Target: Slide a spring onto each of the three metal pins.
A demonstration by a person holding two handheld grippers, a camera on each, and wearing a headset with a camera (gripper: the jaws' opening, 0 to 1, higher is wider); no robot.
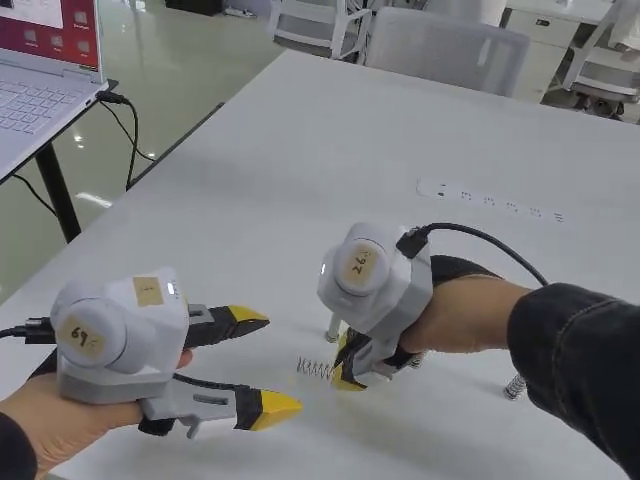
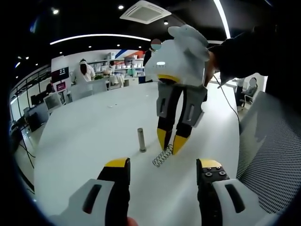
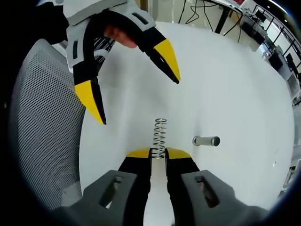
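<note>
A thin wire spring [image 1: 313, 368] lies on the white table, and my right gripper [image 1: 345, 376] is shut on one end of it. In the right gripper view the spring [image 3: 160, 134] runs straight out from between the yellow tips of the right gripper [image 3: 159, 153]. A bare metal pin [image 1: 332, 328] stands upright just behind that gripper, also visible as the pin [image 3: 206, 141] and the pin [image 2: 141, 140]. My left gripper [image 1: 262, 362] hovers open to the left, holding nothing, its jaws facing the spring [image 2: 162, 155]. A second spring [image 1: 515, 386] stands upright by the right sleeve.
The table's left edge [image 1: 150, 180] runs diagonally. Beyond it a laptop [image 1: 40, 60] sits on a side stand with a cable hanging down. A flush socket strip [image 1: 490, 200] lies further back on the table. Mesh chairs [image 1: 440, 45] stand at the far end.
</note>
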